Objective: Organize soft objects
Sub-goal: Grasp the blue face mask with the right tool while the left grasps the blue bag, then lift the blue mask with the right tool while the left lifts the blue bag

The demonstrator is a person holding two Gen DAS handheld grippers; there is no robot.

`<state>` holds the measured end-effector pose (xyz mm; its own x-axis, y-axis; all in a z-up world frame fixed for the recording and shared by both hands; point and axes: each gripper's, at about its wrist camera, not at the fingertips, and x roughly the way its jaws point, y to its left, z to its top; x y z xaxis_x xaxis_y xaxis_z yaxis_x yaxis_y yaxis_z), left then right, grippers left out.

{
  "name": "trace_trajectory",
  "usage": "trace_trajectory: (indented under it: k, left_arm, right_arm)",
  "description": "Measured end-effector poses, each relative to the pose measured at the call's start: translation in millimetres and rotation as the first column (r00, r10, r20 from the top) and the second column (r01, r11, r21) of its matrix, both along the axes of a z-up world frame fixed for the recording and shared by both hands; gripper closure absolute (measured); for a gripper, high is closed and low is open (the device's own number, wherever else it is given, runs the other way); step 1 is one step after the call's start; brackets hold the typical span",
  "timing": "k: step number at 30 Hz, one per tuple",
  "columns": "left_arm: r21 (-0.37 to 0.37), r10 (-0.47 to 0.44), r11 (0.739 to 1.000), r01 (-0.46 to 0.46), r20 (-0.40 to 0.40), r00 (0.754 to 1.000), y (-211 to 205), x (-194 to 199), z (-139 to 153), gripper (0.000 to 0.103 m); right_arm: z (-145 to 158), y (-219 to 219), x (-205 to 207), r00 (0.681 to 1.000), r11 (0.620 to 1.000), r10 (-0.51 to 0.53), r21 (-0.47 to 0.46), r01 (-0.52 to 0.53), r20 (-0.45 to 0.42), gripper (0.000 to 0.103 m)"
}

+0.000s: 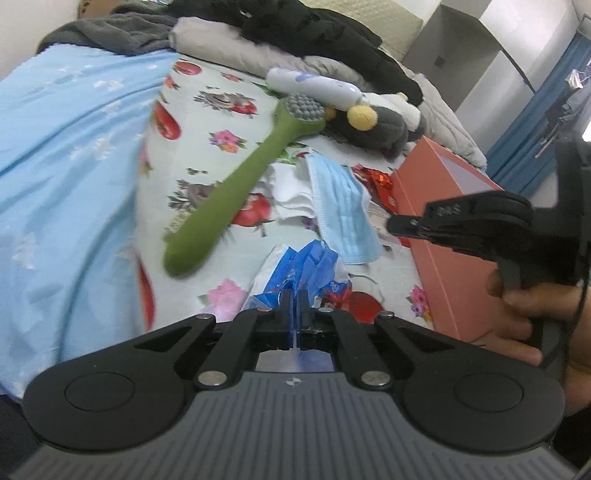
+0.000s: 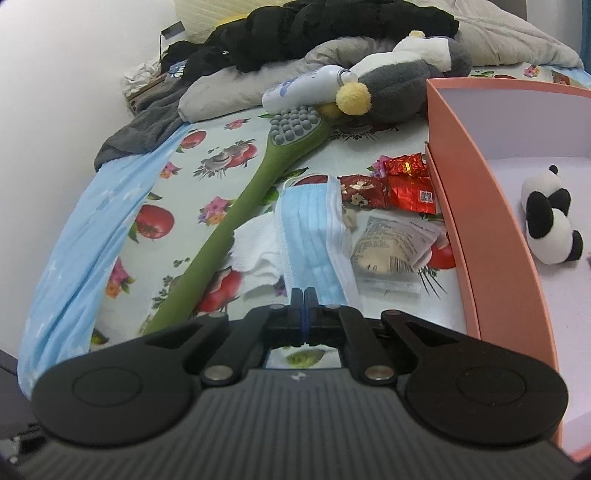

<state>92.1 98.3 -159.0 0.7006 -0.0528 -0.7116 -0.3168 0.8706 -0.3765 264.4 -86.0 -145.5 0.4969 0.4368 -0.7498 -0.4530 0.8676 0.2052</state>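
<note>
The blue-and-white plastic bag (image 1: 306, 273) is pinched at one edge by the left gripper (image 1: 294, 295), whose jaws are closed tight on a fold of it, with the rest bunched just ahead of the fingers over the flowered bed sheet (image 1: 207, 110). The right gripper (image 2: 303, 295) is closed too, with a thin blue sliver between its pads; this is probably the same bag or its handle, though the view there is too cramped to be sure.

So far only one soft thing has been put away: the small panda plush (image 2: 552, 218) lies inside the pink box (image 2: 480, 206). The bag is in hand but not yet placed or folded.

Most of the job is left. The blue face mask (image 2: 314, 229) lies over a white cloth (image 2: 255, 247) beside the box, and the grey plush toy (image 2: 391, 85) rests further back against a heap of black clothing (image 2: 332, 29). The red snack packets (image 2: 402, 181), a clear wrapped packet (image 2: 391, 251), the green massage stick (image 2: 236, 221) and a white bottle (image 2: 306, 86) are scattered among them on the bed.
</note>
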Motion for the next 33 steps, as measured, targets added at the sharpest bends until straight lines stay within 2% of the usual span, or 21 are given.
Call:
trace_trajectory:
  k: [7,11,13,14,15,22,23,24,25,26,30,33]
  left_arm:
    - [0.021,0.069,0.997,-0.069,-0.009,0.998,12,-19,-4,0.102]
    - [0.020,0.087,0.996,-0.087,-0.010,0.996,17,-20,-7,0.102]
    - [0.017,0.082,0.997,-0.082,-0.015,0.997,17,-18,-9,0.102]
    - [0.015,0.080,0.997,-0.079,-0.016,0.997,17,-17,-9,0.102]
    - [0.014,0.076,0.997,-0.076,-0.019,0.997,16,-16,-10,0.102]
    - [-0.006,0.061,0.998,-0.062,-0.032,0.998,12,-7,-16,0.102]
    - [-0.007,0.060,0.998,-0.060,-0.035,0.998,12,-6,-17,0.102]
    - [-0.009,0.058,0.998,-0.059,-0.037,0.998,12,-5,-17,0.102]
    - [-0.013,0.057,0.998,-0.057,-0.038,0.998,12,-5,-18,0.102]
    - [-0.019,0.057,0.998,-0.058,-0.039,0.998,12,-4,-18,0.102]
    - [-0.030,0.055,0.998,-0.057,-0.039,0.998,12,-3,-16,0.102]
    - [-0.030,0.049,0.998,-0.050,-0.039,0.998,11,-1,-17,0.102]
  right_arm:
    - [0,-9,-18,1.000,1.000,-0.005,-0.011,0.005,0.003,0.099]
    - [-9,-14,-18,1.000,1.000,-0.018,-0.010,0.018,-0.017,0.094]
    - [-15,-12,-16,1.000,0.999,-0.021,-0.034,0.021,-0.013,0.084]
    - [-17,-12,-14,1.000,0.999,-0.023,-0.040,0.023,-0.007,0.067]
    - [-20,-12,-13,1.000,0.999,-0.027,-0.040,0.027,0.000,0.058]
    - [-39,-2,6,0.998,0.997,-0.011,-0.075,0.017,0.069,0.064]
    - [-43,1,9,0.997,0.996,-0.009,-0.087,0.016,0.080,0.069]
    - [-47,3,13,0.996,0.995,-0.004,-0.101,0.012,0.086,0.086]
    - [-51,5,16,0.996,0.994,0.002,-0.112,0.008,0.084,0.095]
    - [-54,6,19,0.997,0.992,0.003,-0.123,0.007,0.079,0.099]
    - [-43,3,10,0.992,0.991,0.027,-0.134,-0.010,0.121,0.099]
    - [-31,-4,1,0.992,0.993,0.031,-0.120,-0.017,0.121,0.099]
